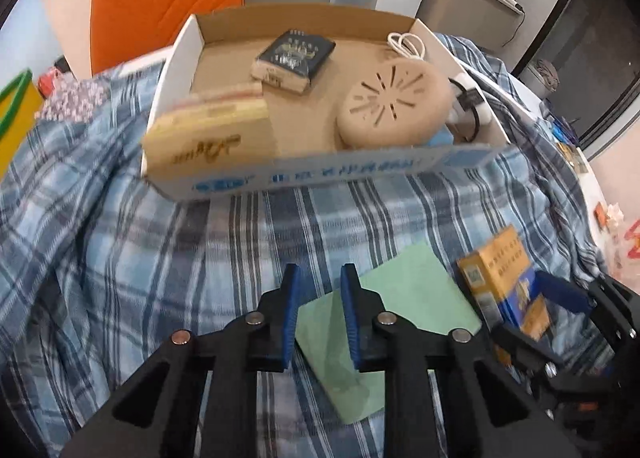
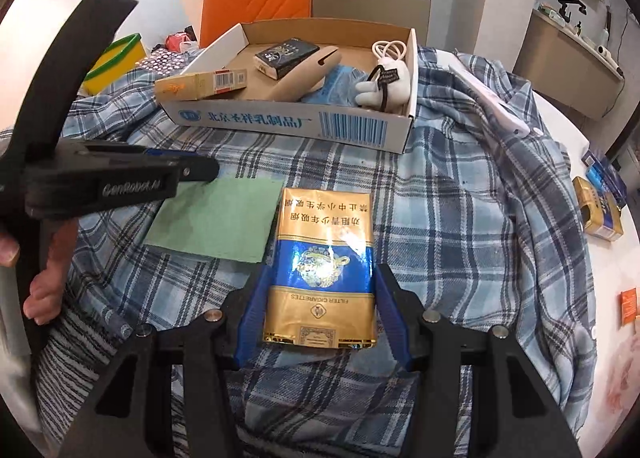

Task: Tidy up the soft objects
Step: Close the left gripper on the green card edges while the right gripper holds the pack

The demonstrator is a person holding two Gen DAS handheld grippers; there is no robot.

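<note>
The left gripper (image 1: 320,278) is seen with its blue fingers (image 1: 290,310) drawn together as far as they go, a narrow gap left between the pads and nothing gripped in it. Just beyond and beneath its right finger a green cloth (image 1: 394,322) lies flat on the blue plaid fabric (image 1: 200,258) that covers the tabletop; whether the cloth is touched by the finger cannot be told. Well ahead of the fingertips an open cardboard box (image 1: 320,174) is set, in which a dark packet (image 1: 294,58), a round beige object (image 1: 390,106) and a yellow carton (image 1: 208,138) are held.

The right gripper (image 2: 318,278) is held with its fingers (image 2: 256,310) partly apart, one on each side of a gold and blue cigarette pack (image 2: 324,266) that lies between them; the pack appears to be clamped at its edges. To the left of those fingers the green cloth (image 2: 216,218) is seen just beside the pack, with the left gripper (image 2: 192,170) over its far left corner. A hand (image 2: 48,278) is visible at the left edge.
</note>
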